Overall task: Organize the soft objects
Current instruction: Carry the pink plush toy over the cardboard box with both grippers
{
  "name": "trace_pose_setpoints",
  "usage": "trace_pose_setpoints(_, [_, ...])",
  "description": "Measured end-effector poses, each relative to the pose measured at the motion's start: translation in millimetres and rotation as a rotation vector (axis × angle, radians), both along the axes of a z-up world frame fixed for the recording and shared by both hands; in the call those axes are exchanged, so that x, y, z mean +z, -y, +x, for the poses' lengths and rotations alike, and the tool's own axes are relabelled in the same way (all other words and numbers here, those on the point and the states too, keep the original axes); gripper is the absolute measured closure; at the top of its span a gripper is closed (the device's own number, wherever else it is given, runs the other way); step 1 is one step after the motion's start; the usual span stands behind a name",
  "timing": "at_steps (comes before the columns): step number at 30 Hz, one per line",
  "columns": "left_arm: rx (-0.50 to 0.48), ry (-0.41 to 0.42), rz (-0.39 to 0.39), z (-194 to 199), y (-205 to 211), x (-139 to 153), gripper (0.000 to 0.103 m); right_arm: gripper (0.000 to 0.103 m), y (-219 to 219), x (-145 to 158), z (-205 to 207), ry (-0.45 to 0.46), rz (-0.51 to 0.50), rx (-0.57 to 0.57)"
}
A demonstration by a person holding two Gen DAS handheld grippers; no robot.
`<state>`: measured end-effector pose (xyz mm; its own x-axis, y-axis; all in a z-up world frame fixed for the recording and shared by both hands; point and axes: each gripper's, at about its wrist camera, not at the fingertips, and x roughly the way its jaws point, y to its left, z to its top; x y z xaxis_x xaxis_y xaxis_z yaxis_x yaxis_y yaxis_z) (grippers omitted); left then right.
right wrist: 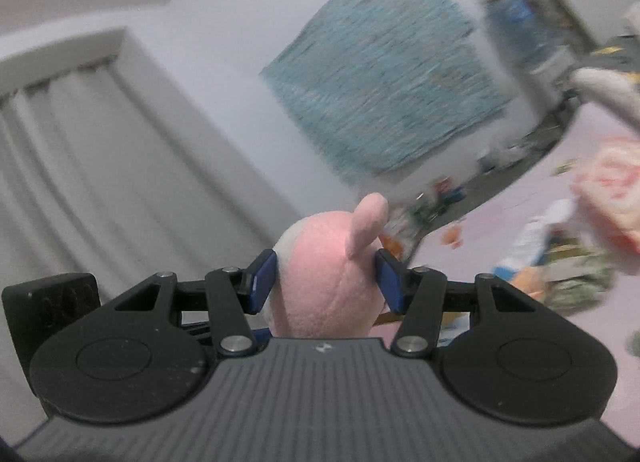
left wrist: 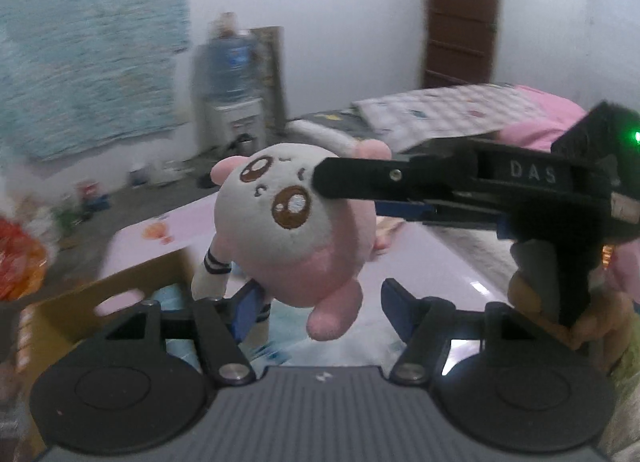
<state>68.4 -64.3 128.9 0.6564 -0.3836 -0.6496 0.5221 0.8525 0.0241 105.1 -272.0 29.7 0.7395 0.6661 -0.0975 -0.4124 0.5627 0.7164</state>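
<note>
A round pink and white plush toy (left wrist: 288,221) with embroidered brown eyes hangs in the air in the left wrist view. My right gripper (left wrist: 344,197) reaches in from the right and is shut on the toy's head, with a hand (left wrist: 536,302) on its handle. In the right wrist view the blue pads (right wrist: 264,282) press both sides of the plush toy (right wrist: 324,282), whose pink ear sticks up. My left gripper (left wrist: 322,312) sits just under the toy, open, with a pink foot dangling between its fingers and neither pad pressing it.
An open cardboard box (left wrist: 80,302) stands at lower left, with a white limb with navy stripes (left wrist: 212,274) over it. Below lies a pale pink surface (left wrist: 440,262). A quilted bed (left wrist: 440,109), a water dispenser (left wrist: 232,73) and floor clutter lie beyond. Pink patterned fabric (right wrist: 608,189) is at right.
</note>
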Motion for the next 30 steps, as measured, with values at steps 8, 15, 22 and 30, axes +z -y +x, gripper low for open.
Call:
trace_pose_setpoints(8, [0.213, -0.156, -0.091, 16, -98, -34, 0.037, 0.05, -111, 0, 60, -0.159, -0.137, 0.271])
trace_pose_setpoints(15, [0.345, -0.288, -0.162, 33, -158, -96, 0.037, 0.05, -212, -25, 106, -0.358, -0.335, 0.468])
trace_pose_setpoints(22, [0.376, -0.396, -0.173, 50, -188, -141, 0.037, 0.05, -277, -54, 131, -0.52, -0.464, 0.585])
trace_pose_setpoints(30, [0.377, -0.432, -0.177, 46, -203, -161, 0.036, 0.05, -278, -72, 168, -0.614, -0.506, 0.611])
